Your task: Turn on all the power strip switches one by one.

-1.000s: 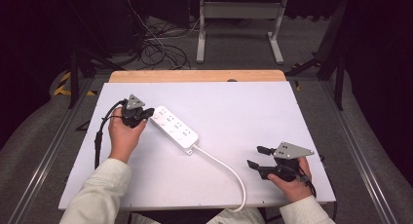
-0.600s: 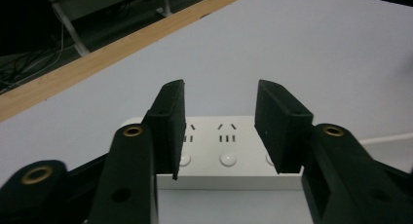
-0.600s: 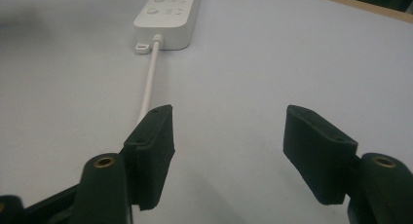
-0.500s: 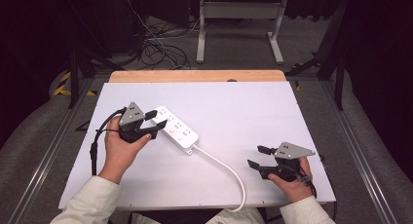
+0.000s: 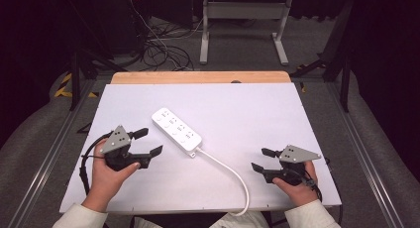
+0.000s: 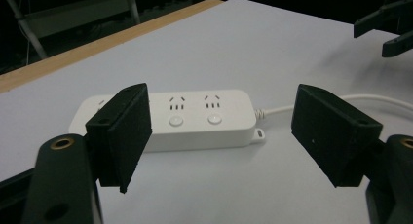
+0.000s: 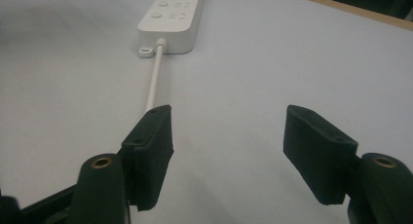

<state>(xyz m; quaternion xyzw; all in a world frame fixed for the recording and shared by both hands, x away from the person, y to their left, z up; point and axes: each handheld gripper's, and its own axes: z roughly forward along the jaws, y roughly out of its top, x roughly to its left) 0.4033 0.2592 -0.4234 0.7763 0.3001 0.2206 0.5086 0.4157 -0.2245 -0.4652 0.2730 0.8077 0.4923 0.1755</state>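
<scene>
A white power strip [image 5: 177, 131] lies diagonally on the white table top [image 5: 257, 114], its white cable [image 5: 229, 174] curving off the near edge. My left gripper [image 5: 148, 142] hovers at the near left, a short way from the strip, pointing at it. Its jaws have just been opening and now stand wide with nothing between them. In the left gripper view the strip [image 6: 195, 118] lies beyond my left gripper [image 6: 219, 136]. My right gripper [image 5: 261, 159] is open at the near right, empty. In the right gripper view the strip [image 7: 171, 15] and cable [image 7: 153, 80] lie ahead of my right gripper [image 7: 229, 146].
A wooden strip [image 5: 198, 78] borders the table's far edge. Beyond it stand a metal frame [image 5: 242, 29] and tangled cables [image 5: 158, 49] on the floor. Metal rails [image 5: 49, 153] run along both sides of the table. The other gripper's black jaws [image 6: 389, 24] appear far off in the left gripper view.
My left hand has drawn back from the strip's far end toward the near left, and its jaws have spread from shut to wide open. The right hand and the strip have stayed put.
</scene>
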